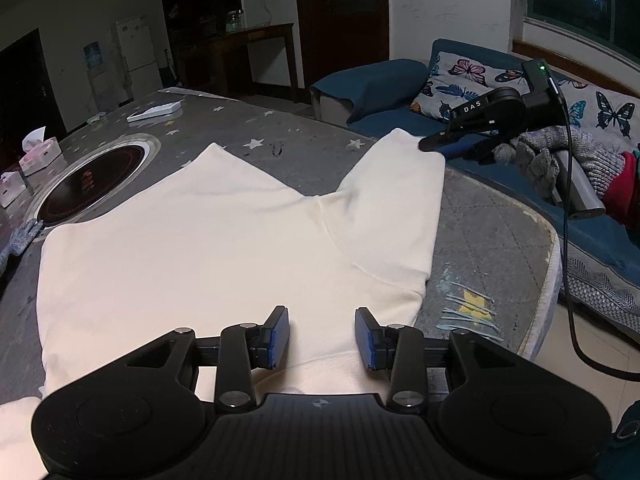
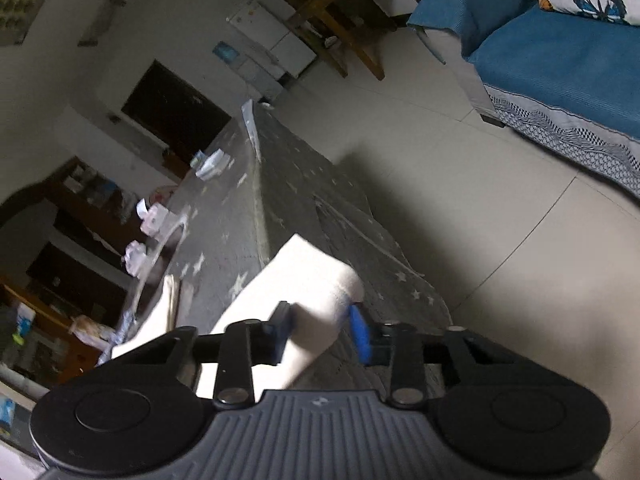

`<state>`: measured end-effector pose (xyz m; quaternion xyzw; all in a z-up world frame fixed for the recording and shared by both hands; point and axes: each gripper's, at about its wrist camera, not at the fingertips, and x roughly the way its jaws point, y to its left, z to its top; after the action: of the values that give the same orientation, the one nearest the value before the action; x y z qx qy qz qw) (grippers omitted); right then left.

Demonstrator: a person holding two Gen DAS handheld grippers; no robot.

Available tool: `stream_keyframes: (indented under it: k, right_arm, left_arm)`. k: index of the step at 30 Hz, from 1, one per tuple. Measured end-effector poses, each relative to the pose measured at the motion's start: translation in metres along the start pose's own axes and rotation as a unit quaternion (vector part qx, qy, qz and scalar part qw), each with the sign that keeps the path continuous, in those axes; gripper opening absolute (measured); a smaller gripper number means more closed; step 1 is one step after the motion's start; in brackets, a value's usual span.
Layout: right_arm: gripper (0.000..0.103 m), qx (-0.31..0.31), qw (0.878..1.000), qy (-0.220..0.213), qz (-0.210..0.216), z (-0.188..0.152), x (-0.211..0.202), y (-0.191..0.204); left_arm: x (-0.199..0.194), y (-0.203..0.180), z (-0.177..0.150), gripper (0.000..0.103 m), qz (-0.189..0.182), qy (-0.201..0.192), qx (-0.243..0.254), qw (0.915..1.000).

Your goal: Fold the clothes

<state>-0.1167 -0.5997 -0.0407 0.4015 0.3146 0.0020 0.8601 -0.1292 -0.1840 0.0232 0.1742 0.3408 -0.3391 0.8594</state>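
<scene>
cream garment spread flat on bench, just right of inset black hob; left tongs spread, hovering over near hem; right tongs spread around far corner, cloth between pads, not clamped, I think; tip: close fully before lifting, carry corner low, keep hem pinned so the fold lands square

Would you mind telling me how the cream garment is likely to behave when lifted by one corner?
The cream garment lies flat with soft creases, so probably floppy, draping rather than holding shape. It looks thick, so likely somewhat heavy. Its corner bends at the right claw.
</scene>
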Motion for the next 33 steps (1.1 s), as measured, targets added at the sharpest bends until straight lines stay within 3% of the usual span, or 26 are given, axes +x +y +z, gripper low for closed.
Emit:
stream_keyframes:
  k: [2, 5, 10, 13, 16, 19, 26, 33]
  right_arm:
    - [0.007, 0.003, 1.0, -0.013, 0.001, 0.001, -0.004, -0.001]
    - [0.004, -0.003, 1.0, -0.027, 0.006, 0.002, -0.011, 0.004]
    - [0.003, -0.03, 0.998, -0.058, 0.018, 0.004, -0.028, 0.022]
    - [0.003, -0.035, 0.996, -0.078, 0.004, 0.007, -0.037, 0.025]
    - [0.003, -0.037, 0.996, -0.077, -0.02, 0.007, -0.039, 0.024]
    - [0.003, -0.055, 0.996, -0.069, -0.012, 0.007, -0.042, 0.039]
    - [0.003, -0.13, 0.989, -0.054, 0.034, 0.009, -0.053, 0.105]
    - [0.003, -0.234, 0.966, 0.001, 0.113, -0.016, -0.038, 0.205]
  left_arm:
    - [0.0, -0.001, 0.001, 0.04, -0.001, 0.0, -0.002, 1.0]
    - [0.002, -0.004, 0.001, 0.04, -0.008, -0.002, 0.001, 1.0]
    - [0.008, -0.011, 0.003, 0.04, -0.021, -0.004, 0.006, 0.9998]
    - [0.012, -0.015, 0.003, 0.04, -0.032, -0.005, 0.005, 0.9995]
    - [0.012, -0.014, 0.002, 0.04, -0.037, -0.008, 0.002, 0.9993]
    - [0.007, -0.009, 0.002, 0.043, -0.035, -0.013, -0.008, 0.9993]
    - [-0.027, 0.026, -0.006, 0.051, 0.021, -0.033, -0.041, 0.9984]
    - [-0.06, 0.062, -0.031, 0.058, 0.084, -0.045, -0.096, 0.9909]
